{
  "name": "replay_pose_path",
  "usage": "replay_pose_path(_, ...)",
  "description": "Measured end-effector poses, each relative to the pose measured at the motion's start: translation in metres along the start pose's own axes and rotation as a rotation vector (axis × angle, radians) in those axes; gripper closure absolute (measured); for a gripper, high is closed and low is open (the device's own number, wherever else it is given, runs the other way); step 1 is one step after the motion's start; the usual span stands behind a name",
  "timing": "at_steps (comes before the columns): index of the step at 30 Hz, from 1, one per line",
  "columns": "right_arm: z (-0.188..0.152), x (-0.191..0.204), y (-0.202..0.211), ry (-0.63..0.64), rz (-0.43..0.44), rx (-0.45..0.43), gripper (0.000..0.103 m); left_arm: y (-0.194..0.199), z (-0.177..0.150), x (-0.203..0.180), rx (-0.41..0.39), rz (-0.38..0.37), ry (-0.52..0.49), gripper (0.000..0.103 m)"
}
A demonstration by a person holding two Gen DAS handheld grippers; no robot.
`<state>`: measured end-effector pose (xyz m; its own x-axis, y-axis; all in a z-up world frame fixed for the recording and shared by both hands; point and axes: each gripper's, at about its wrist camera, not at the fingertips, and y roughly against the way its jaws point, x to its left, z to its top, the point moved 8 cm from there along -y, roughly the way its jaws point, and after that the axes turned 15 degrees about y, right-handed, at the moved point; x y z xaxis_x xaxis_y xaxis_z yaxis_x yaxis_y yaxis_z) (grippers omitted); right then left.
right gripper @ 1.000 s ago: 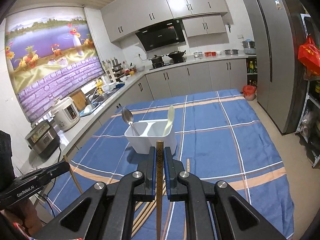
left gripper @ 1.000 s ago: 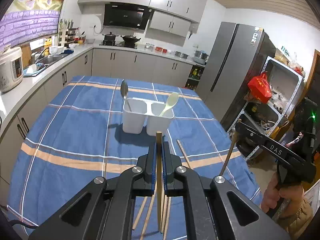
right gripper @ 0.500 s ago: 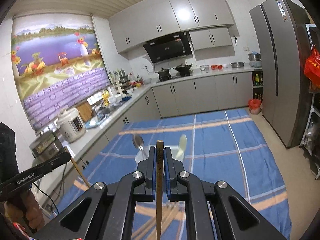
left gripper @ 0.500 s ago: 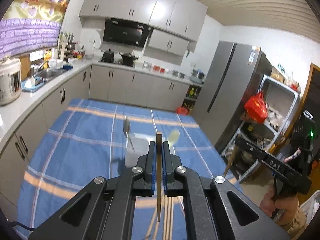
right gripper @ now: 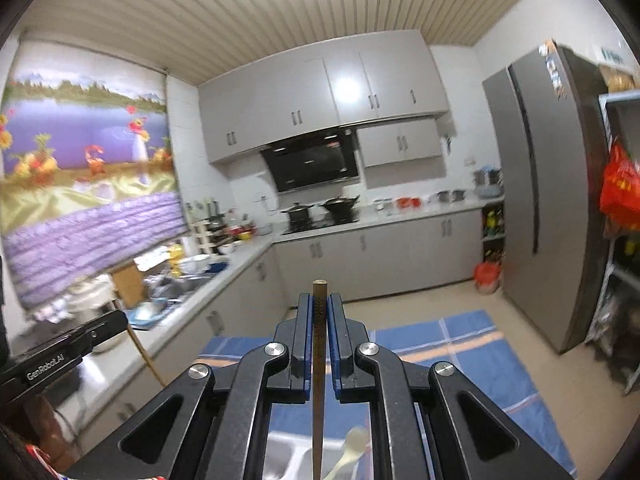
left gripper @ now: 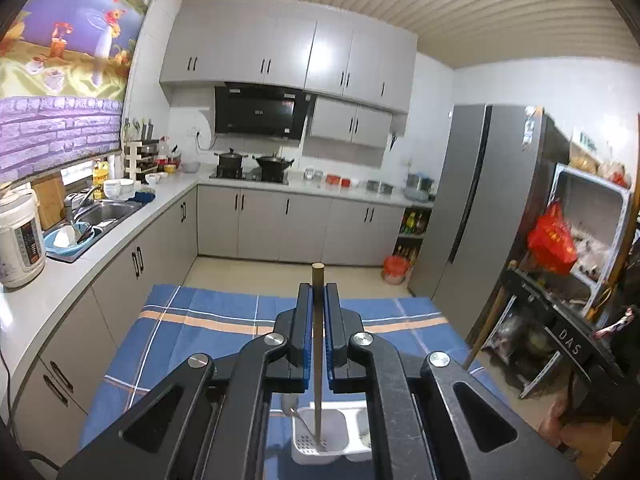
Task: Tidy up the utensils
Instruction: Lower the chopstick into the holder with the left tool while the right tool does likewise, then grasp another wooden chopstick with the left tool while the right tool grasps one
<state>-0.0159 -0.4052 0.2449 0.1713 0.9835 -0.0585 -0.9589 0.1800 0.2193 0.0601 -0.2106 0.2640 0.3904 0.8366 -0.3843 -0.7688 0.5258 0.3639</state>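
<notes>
Left wrist view: left hand-held gripper (left gripper: pixel 318 304) pinches a chopstick (left gripper: pixel 317 360) upright, tip inside the white holder (left gripper: pixel 320 436) below, ready to drop; right hand-held gripper (right gripper: pixel 319 312) likewise pinches its own chopstick (right gripper: pixel 319 380)

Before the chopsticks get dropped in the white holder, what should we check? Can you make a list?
1. Left hand-held gripper holds its chopstick: ok.
2. Right hand-held gripper holds its chopstick: ok.
3. Left chopstick tip in the holder compartment: ok, it reaches the perforated bottom.
4. Right chopstick over the holder: cannot tell which compartment.
5. Metal spoon clear of left chopstick: ok.
6. Pale spoon clear of right chopstick: cannot tell.
</notes>
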Motion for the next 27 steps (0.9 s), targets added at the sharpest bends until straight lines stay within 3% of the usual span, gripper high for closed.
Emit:
replay_pose_path(7, -0.053, -0.004, -0.068, -0.061, 0.003, 0.159, 0.095, -0.080, -0.035, 0.020, 0.150, 0.036, 0.023, 0.098)
replay_pose_path(13, -0.090, -0.011, -0.087, -0.110, 0.041, 0.252, 0.095, -0.105, -0.061, 0.026, 0.226, 0.036, 0.022, 0.098)
replay_pose_path(20, -0.103, -0.014, -0.085, -0.114, 0.059, 0.276, 0.092, -0.095, -0.064, 0.027, 0.233, 0.026, 0.051, 0.098)
replay_pose_path(23, -0.100, -0.016, -0.081, -0.117, 0.061, 0.271, 0.075, -0.080, -0.059, 0.024, 0.212, 0.029, 0.045, 0.095)
replay_pose_path(27, -0.091, -0.013, -0.068, -0.113, 0.065, 0.253, 0.072, -0.049, -0.051, 0.025, 0.162, 0.035, 0.056, 0.075)
